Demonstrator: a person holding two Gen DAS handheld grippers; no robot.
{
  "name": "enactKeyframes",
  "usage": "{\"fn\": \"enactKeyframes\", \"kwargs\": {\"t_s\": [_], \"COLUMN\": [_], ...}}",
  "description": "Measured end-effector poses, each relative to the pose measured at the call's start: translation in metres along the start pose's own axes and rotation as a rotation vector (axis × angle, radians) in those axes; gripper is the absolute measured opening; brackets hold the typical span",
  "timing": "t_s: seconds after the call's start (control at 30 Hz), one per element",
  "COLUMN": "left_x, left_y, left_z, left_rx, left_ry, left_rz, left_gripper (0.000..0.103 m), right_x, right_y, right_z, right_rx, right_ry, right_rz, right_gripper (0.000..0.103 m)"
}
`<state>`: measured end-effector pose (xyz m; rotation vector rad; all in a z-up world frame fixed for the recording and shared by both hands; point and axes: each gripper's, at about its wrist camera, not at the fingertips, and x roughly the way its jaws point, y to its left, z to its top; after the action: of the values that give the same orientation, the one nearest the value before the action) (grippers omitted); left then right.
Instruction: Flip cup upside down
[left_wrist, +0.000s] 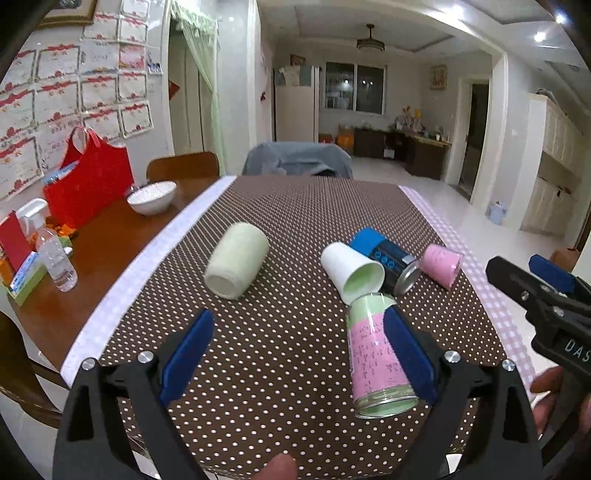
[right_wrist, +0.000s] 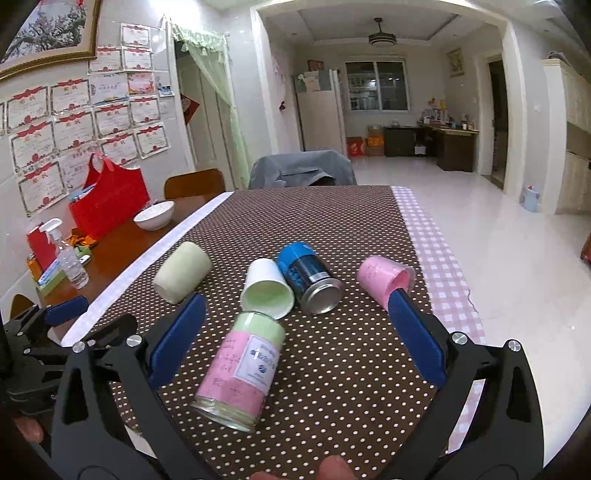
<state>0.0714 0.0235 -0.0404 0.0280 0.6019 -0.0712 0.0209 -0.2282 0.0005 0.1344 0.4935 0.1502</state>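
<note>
Several cups lie on their sides on the polka-dot tablecloth. A pale green cup lies left of centre; it also shows in the right wrist view. A white paper cup rests against a blue can. A pink cup lies to the right. A pink-and-green glass jar lies nearest. My left gripper is open and empty above the cloth. My right gripper is open and empty over the jar.
On the bare wooden table at left stand a white bowl, a red bag, a spray bottle and boxes. Chairs stand at the far end. The cloth's right edge drops to the floor.
</note>
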Motion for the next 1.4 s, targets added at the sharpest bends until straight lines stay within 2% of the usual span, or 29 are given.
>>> {"fn": "enactKeyframes", "kwargs": {"t_s": [0.17, 0.7, 1.0, 1.4], "left_x": [-0.02, -0.055, -0.059, -0.058], "left_y": [0.003, 0.009, 0.017, 0.015], "left_z": [-0.001, -0.006, -0.004, -0.008], "left_rx": [-0.011, -0.009, -0.023, -0.012], "left_ry": [-0.047, -0.167, -0.186, -0.196], "left_rz": [0.02, 0.099, 0.119, 0.079], "left_gripper": [0.091, 0.091, 0.091, 0.091], "right_x": [-0.012, -0.018, -0.013, -0.011], "right_y": [0.013, 0.022, 0.022, 0.028], "right_z": [0.002, -0.001, -0.005, -0.004], "right_rx": [-0.035, -0.02, -0.013, -0.027], "right_ry": [-0.036, -0.009, 0.013, 0.027], "right_rz": [0.004, 0.047, 0.037, 0.039], "right_gripper": [0.097, 0.097, 0.097, 0.097]}}
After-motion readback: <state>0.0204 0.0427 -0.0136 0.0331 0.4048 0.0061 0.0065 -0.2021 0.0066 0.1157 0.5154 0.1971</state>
